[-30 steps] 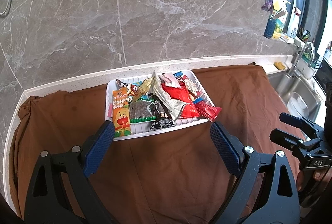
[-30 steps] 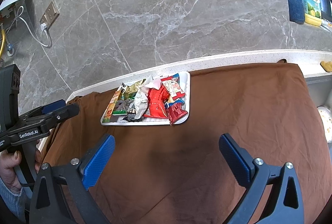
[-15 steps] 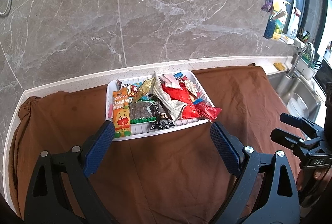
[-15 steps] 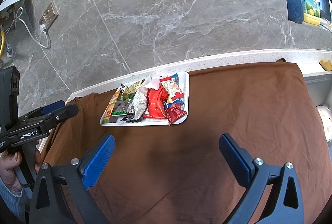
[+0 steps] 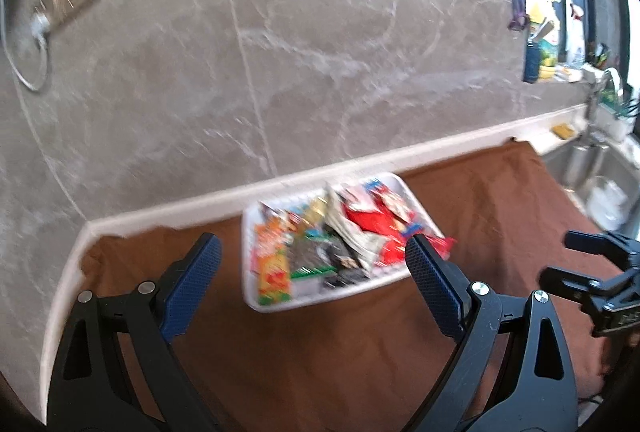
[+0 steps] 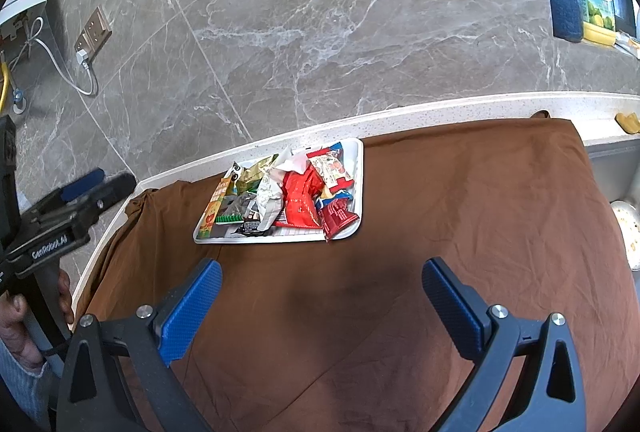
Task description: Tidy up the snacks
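A white tray (image 5: 256, 296) piled with snack packets stands on the brown cloth near the back wall; it also shows in the right wrist view (image 6: 358, 168). The pile holds an orange packet (image 5: 272, 264), a red packet (image 6: 300, 198), a silver packet (image 6: 269, 202) and a dark red bar (image 6: 338, 218) hanging over the tray's front right corner. My left gripper (image 5: 314, 284) is open and empty, in front of the tray. My right gripper (image 6: 322, 302) is open and empty, above the cloth in front of the tray. The left wrist view is blurred.
The brown cloth (image 6: 460, 212) covers the counter up to a white ledge (image 6: 440, 108) and a grey marble wall. A sink (image 5: 600, 184) lies to the right. A wall socket with a plugged cable (image 6: 90, 40) is at the left. Bottles and a sponge stand at the far right.
The left wrist view has swung up and to the left, blurring; the tray now sits lower and between the left fingers. The right gripper has barely moved.
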Available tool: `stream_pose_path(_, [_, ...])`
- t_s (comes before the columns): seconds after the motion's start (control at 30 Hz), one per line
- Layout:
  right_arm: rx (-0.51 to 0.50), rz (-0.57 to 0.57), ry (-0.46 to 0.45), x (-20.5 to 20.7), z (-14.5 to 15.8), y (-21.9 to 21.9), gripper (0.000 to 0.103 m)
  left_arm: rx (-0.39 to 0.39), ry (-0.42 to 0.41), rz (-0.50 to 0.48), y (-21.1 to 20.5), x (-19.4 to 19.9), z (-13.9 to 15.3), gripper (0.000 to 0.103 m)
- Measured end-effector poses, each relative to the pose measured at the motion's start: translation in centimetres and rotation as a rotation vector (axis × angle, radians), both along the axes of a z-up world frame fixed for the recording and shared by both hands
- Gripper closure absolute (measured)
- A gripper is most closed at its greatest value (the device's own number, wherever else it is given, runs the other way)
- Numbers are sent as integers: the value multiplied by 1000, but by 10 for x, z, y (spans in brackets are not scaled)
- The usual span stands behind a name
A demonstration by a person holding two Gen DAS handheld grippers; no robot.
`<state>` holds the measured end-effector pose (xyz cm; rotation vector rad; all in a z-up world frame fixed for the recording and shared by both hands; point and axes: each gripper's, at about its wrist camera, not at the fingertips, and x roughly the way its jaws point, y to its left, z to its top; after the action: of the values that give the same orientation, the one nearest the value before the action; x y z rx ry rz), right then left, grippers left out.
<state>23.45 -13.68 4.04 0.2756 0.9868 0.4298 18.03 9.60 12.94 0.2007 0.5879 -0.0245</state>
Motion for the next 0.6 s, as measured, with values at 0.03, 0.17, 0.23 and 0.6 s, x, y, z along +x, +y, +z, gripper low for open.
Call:
stream_pose_path(0.03, [-1, -1, 0, 0, 0, 0, 1, 26, -21, 10, -1, -1, 3, 9])
stream_pose_path(0.17, [4, -5, 2, -1, 0, 0, 1, 132, -103, 91, -7, -8, 6, 9])
stream_pose_path(0.23, [4, -4, 1, -2, 1, 0, 1, 144, -93, 109, -8, -6, 4, 9])
stream_pose_path(0.6, [5, -19, 17, -4, -3, -3, 1, 136, -53, 70, -10, -5, -10, 9])
